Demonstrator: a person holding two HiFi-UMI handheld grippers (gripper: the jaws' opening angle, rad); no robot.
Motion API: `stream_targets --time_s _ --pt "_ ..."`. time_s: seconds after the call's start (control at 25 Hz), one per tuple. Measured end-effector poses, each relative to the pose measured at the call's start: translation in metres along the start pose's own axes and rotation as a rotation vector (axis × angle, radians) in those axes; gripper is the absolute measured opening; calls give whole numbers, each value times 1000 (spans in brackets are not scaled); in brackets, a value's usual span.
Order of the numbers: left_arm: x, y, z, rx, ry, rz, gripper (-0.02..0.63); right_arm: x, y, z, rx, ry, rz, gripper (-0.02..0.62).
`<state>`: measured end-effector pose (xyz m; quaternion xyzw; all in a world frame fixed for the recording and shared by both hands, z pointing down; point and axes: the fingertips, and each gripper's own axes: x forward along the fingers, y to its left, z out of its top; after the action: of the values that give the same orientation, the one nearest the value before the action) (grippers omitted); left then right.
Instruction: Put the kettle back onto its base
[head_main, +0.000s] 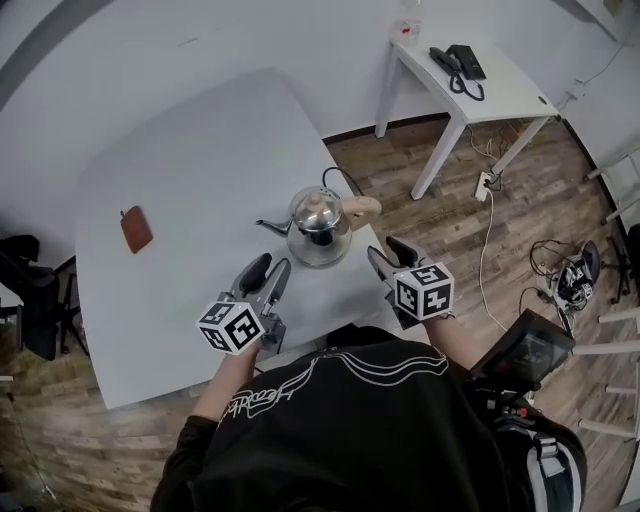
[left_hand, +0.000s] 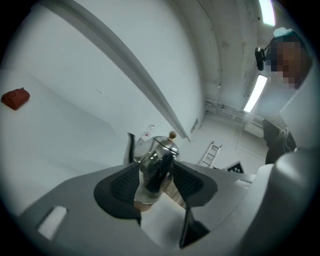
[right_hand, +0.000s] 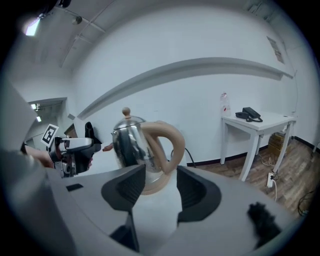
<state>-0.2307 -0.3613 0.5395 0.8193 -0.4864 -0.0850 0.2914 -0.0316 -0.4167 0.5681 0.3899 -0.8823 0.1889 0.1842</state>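
Observation:
A shiny steel kettle (head_main: 318, 228) with a tan handle (head_main: 362, 210), a wooden lid knob and a thin spout stands on the white table (head_main: 190, 170) near its front right corner; its base is hidden under it. A black cord (head_main: 342, 178) runs off behind it. My left gripper (head_main: 266, 278) is open, a little in front of and left of the kettle, nothing between its fingers. My right gripper (head_main: 388, 254) is open too, just right of the handle and clear of it. The kettle (left_hand: 156, 159) fills the gap ahead in the left gripper view; the handle (right_hand: 167, 145) faces the right gripper.
A small reddish-brown pouch (head_main: 136, 229) lies on the table's left part. A small white side table (head_main: 480, 80) with a black phone (head_main: 456, 66) stands at the back right. Cables and a power strip (head_main: 484, 184) lie on the wooden floor, with gear at the right.

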Motion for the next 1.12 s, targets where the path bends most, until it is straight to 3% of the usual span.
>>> stream_targets --time_s 0.16,0.28,0.36,0.48,0.64,0.8,0.96,1.12 --pt "-14 -62 -6 -10 31 -205 188 -38 43 6 -10 -26 140 189" --pt "-21 -108 -2 28 53 -279 96 -69 73 21 -3 -59 281 180" --pt "-27 -139 2 84 58 -309 34 -88 85 31 10 -83 348 62" --pt "-37 -192 0 142 54 -379 6 -115 97 33 -13 -68 431 8" --pt "-42 -248 -29 187 61 -358 6 -162 103 14 -82 -39 459 6" --pt "-42 -298 -71 123 46 -319 6 -220 97 -20 -75 -10 484 6" --pt "-57 -326 -105 135 86 -203 6 -265 77 -48 -79 11 468 6" --pt "-72 -353 -121 140 79 -173 6 -300 76 -55 -70 -19 505 6"
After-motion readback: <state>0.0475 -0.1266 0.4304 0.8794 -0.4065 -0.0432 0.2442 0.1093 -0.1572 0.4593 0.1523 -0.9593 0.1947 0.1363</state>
